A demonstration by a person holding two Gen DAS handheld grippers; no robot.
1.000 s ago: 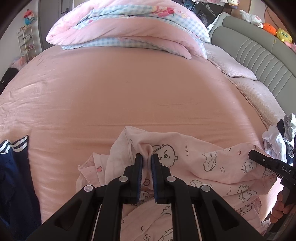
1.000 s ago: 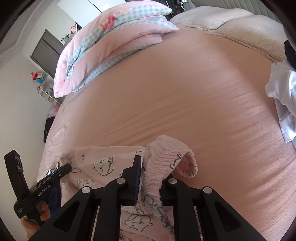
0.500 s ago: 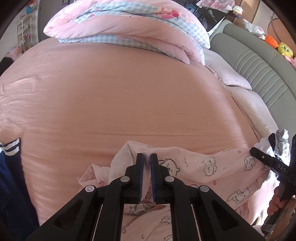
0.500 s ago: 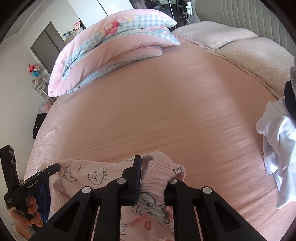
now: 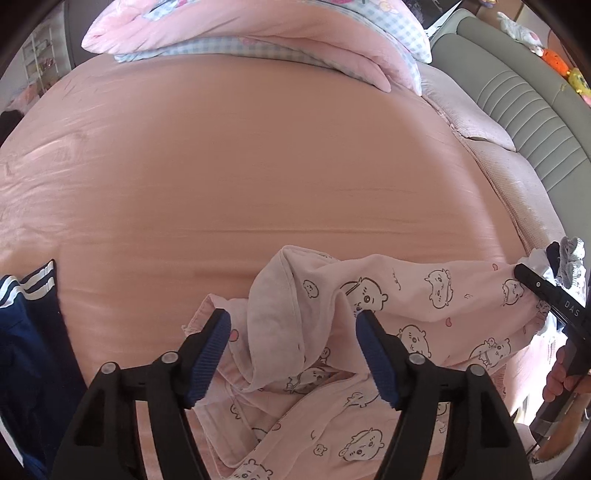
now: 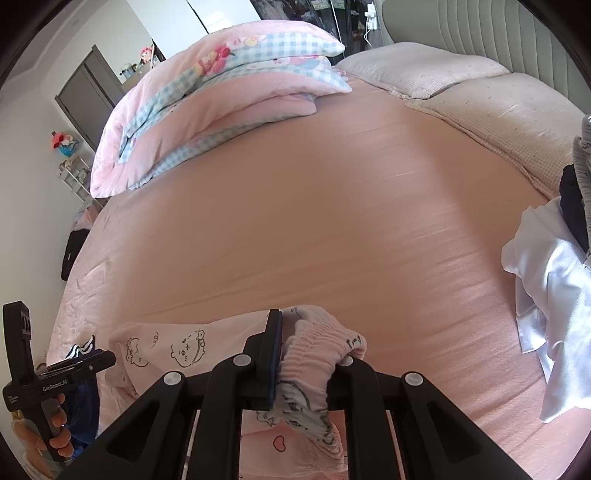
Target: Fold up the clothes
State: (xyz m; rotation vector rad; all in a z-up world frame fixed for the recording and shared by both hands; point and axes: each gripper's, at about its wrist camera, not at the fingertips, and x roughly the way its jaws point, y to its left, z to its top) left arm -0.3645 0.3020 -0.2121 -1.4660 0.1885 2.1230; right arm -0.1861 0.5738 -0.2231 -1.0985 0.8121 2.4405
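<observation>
Pink pyjama trousers (image 5: 424, 299) printed with cartoon faces lie rumpled at the near edge of the pink bed. My left gripper (image 5: 291, 321) stands open above them, its blue pads (image 5: 207, 350) spread wide on either side of a raised fold, not touching it. My right gripper (image 6: 310, 332) is shut on the trousers' gathered elastic waistband (image 6: 314, 362), which bunches over the right finger and hides it. From the left wrist view the right gripper (image 5: 532, 286) shows at the far right, pulling the fabric taut. The left gripper's body (image 6: 55, 376) and a hand are at the right wrist view's lower left.
A folded pink and blue-checked quilt (image 5: 258, 33) lies at the bed's far side. Beige pillows (image 6: 480, 96) rest against a grey padded headboard (image 5: 517, 96). A navy garment with white stripes (image 5: 26, 332) lies left. A white garment (image 6: 546, 295) and dark clothes lie right.
My left gripper has opened and let go of the trouser fold it was pinching. The right gripper stays shut on the waistband; the trousers now lie stretched out lower on the bed.
</observation>
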